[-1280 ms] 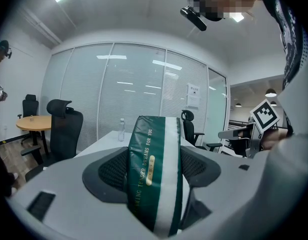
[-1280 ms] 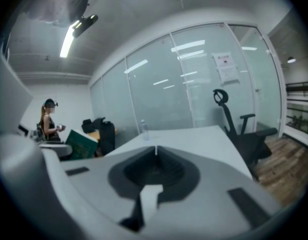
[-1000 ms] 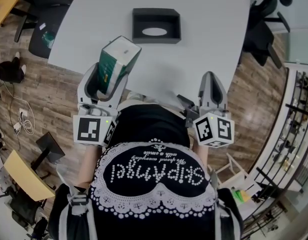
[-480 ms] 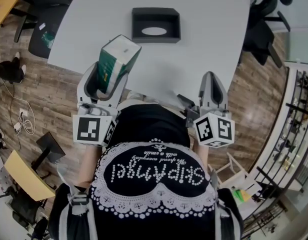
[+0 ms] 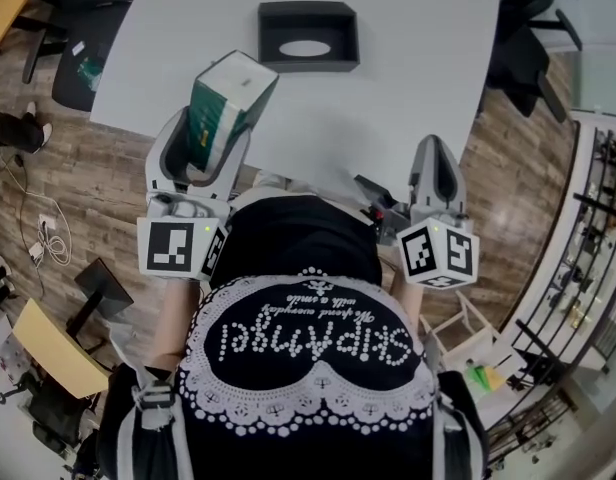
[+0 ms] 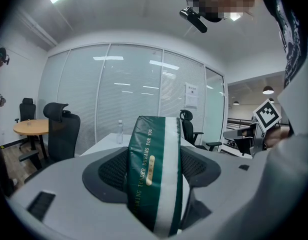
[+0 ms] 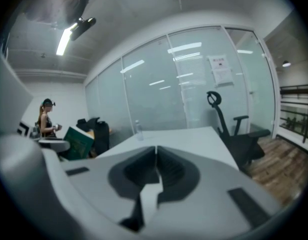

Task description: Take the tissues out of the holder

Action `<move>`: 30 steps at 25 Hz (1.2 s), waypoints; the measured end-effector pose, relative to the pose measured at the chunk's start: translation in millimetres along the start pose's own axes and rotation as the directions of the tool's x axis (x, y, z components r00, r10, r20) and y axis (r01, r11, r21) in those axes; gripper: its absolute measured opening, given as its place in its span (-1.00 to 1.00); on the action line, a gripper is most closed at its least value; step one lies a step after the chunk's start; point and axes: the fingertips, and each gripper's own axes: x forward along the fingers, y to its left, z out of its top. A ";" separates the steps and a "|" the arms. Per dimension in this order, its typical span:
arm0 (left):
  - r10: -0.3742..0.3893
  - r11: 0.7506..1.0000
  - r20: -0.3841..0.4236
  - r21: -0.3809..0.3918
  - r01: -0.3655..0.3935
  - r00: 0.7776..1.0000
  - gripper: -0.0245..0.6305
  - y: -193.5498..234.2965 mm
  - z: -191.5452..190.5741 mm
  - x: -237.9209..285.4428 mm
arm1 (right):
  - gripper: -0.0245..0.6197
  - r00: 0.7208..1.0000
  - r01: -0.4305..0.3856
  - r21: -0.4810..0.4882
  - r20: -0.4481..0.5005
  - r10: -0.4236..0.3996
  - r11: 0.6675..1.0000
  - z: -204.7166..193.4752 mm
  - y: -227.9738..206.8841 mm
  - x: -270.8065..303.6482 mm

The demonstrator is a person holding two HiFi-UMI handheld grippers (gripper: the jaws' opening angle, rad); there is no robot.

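Note:
A green and white tissue pack point(image 5: 223, 110) is clamped between the jaws of my left gripper point(image 5: 203, 133), held up over the near left edge of the white table point(image 5: 408, 58). In the left gripper view the tissue pack point(image 6: 154, 169) fills the gap between both jaws. The dark grey holder point(image 5: 307, 35) lies on the table further out, its oval slot showing nothing inside. My right gripper point(image 5: 434, 173) hovers at the near right of the table, jaws shut with nothing between them; the right gripper point(image 7: 156, 159) points out along the table, with the tissue pack point(image 7: 78, 141) at its left.
Black office chairs point(image 5: 523, 38) stand at the table's right side and another chair point(image 5: 83, 53) at its left. A clear bottle point(image 6: 119, 132) stands far down the table. Glass partition walls lie beyond. A person point(image 7: 46, 121) stands at far left in the right gripper view.
Both grippers have stayed almost still relative to the body; the left one with the tissue pack has shifted slightly up and left in view. The holder sits a little higher in the picture.

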 end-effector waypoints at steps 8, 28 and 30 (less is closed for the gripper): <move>-0.008 1.000 0.011 0.007 0.008 1.000 0.10 -0.4 6.4 3.4 | -0.82 0.999 0.032 -0.021 0.024 -0.031 0.999 8.8 -14.9 -7.4; -0.004 1.000 0.020 -0.011 0.004 1.000 0.10 0.2 8.8 0.8 | -0.82 0.999 0.041 -0.067 0.021 -0.039 0.997 15.2 -18.9 -7.5; -0.005 1.000 0.019 -0.012 0.005 1.000 0.10 -0.1 9.0 0.8 | -0.82 0.999 0.043 -0.067 0.019 -0.041 0.997 15.0 -19.2 -8.3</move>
